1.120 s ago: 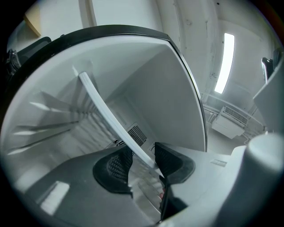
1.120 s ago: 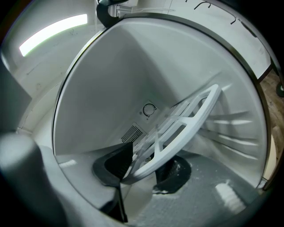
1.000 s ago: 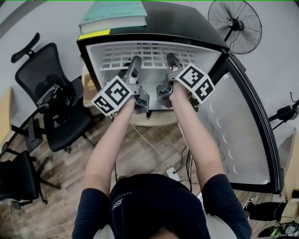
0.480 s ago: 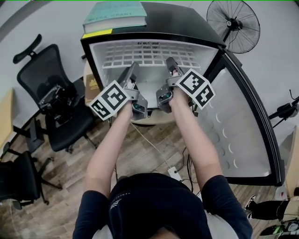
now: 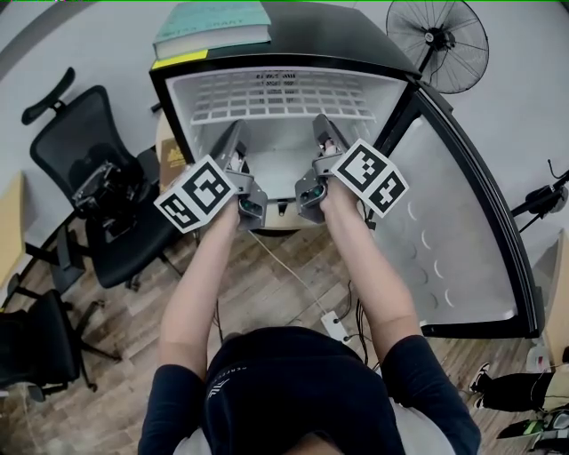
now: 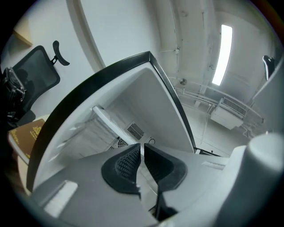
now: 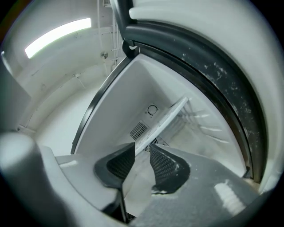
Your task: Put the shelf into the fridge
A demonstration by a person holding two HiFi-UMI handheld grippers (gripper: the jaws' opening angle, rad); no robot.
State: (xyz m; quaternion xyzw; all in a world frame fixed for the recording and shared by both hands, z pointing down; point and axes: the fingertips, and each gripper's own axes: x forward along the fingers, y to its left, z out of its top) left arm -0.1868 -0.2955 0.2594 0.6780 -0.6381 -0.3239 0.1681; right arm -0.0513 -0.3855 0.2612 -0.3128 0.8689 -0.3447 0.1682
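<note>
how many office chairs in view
2: a black mesh office chair left of the black mini fridge, and a second black chair at the lower left corner. More may be hidden.

A teal book (image 5: 213,22) lies flat at the top of the head view, with a black fan (image 5: 437,44) off to its right. A black office chair (image 5: 84,169) stands at left on the wooden floor (image 5: 133,311), a brown book (image 5: 171,160) near it. A white power strip (image 5: 336,325) lies among cables.
</note>
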